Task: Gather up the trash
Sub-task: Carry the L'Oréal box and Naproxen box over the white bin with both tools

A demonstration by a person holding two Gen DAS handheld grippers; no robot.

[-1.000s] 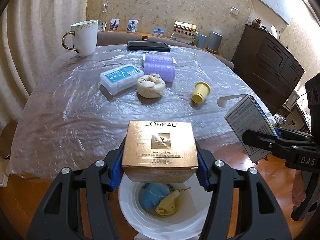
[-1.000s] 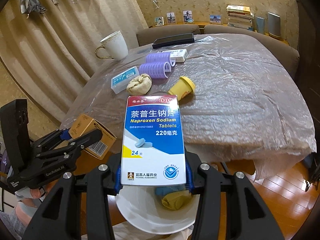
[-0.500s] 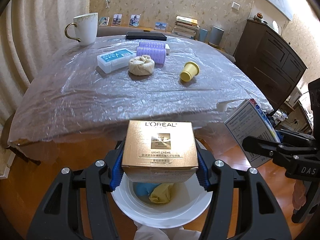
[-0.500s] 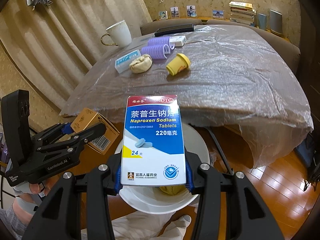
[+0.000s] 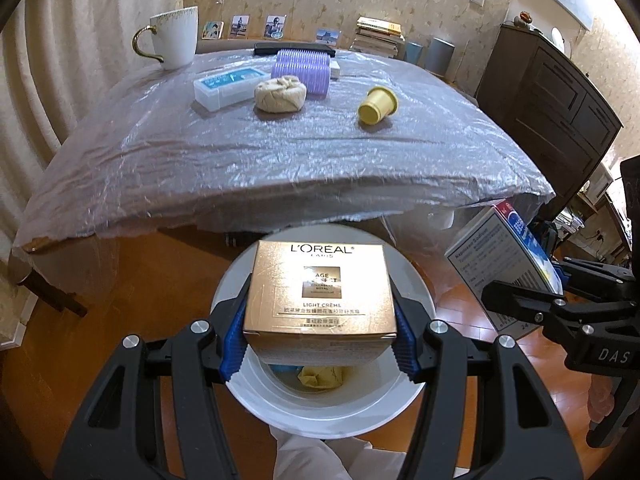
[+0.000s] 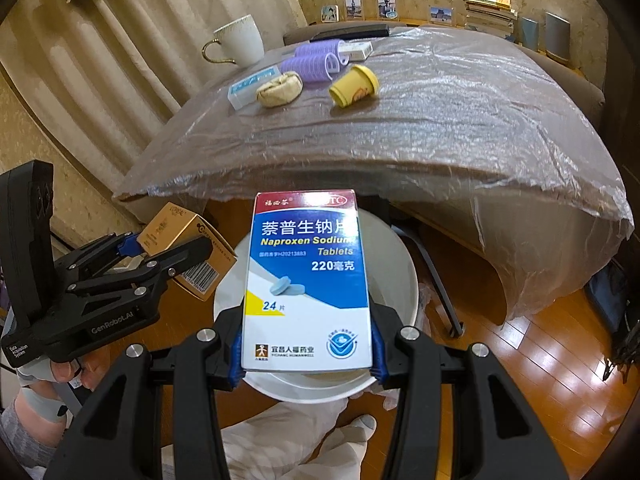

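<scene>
My left gripper [image 5: 320,340] is shut on a gold L'Oreal cream box [image 5: 320,292], held right above the white trash bin [image 5: 404,396] on the floor. Blue and yellow scraps [image 5: 320,376] lie inside the bin. My right gripper [image 6: 306,354] is shut on a blue and white Naproxen tablet box [image 6: 306,280], also held over the bin [image 6: 400,280]. The right gripper and tablet box show at the right in the left wrist view [image 5: 504,264]. The left gripper with the gold box shows at the left in the right wrist view [image 6: 188,248].
The plastic-covered table [image 5: 260,168] stands behind the bin, carrying a yellow cup [image 5: 376,106], a crumpled beige wad [image 5: 280,94], purple rollers [image 5: 302,70], a clear case [image 5: 228,86] and a white mug [image 5: 176,38]. A dark cabinet [image 5: 548,96] stands at right. Wooden floor surrounds the bin.
Both grippers have pulled back from the table and dropped lower with their boxes. The bin now lies more fully under both boxes.
</scene>
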